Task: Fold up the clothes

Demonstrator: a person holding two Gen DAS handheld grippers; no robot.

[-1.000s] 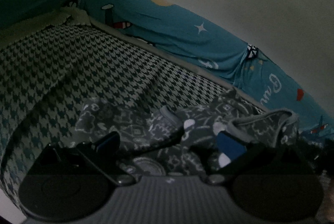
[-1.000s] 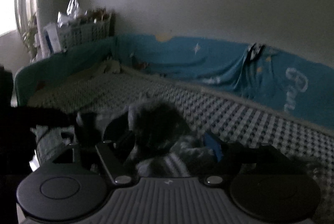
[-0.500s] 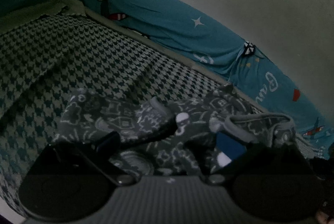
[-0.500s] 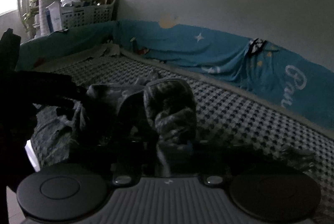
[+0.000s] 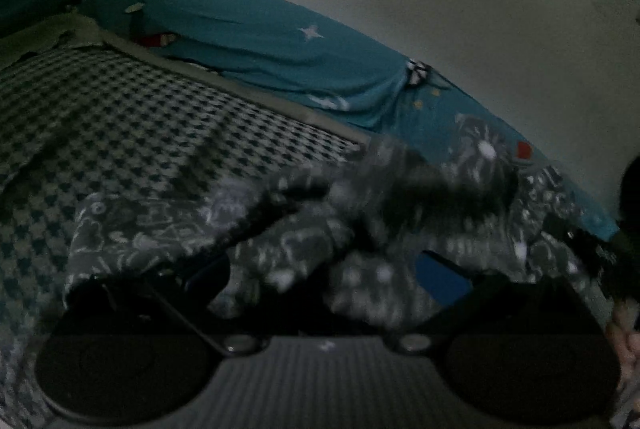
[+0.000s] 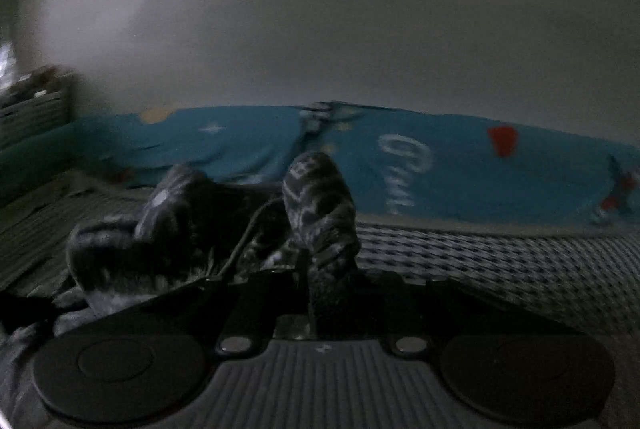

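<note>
Grey garment (image 6: 320,205) now higher, jaws closing.

Both your wrist cameras sit low over the bed (image 5: 132,117), close behind the garment (image 5: 304,249), facing the blue bumper (image 6: 460,165).

The left tongs (image 5: 320,269) point forward and somewhat downward, their two fingers spread wide apart, one blue pad (image 5: 440,279) showing on the right finger while the left finger sits dark in shadow. Patterned grey cloth (image 5: 288,253) lies between them, but neither pad presses it. The right tongs (image 6: 306,269) tilt gently downward with the jaws closing, nearly together, pinching a fold of that same cloth, which bunches up above the fingers.
</note>
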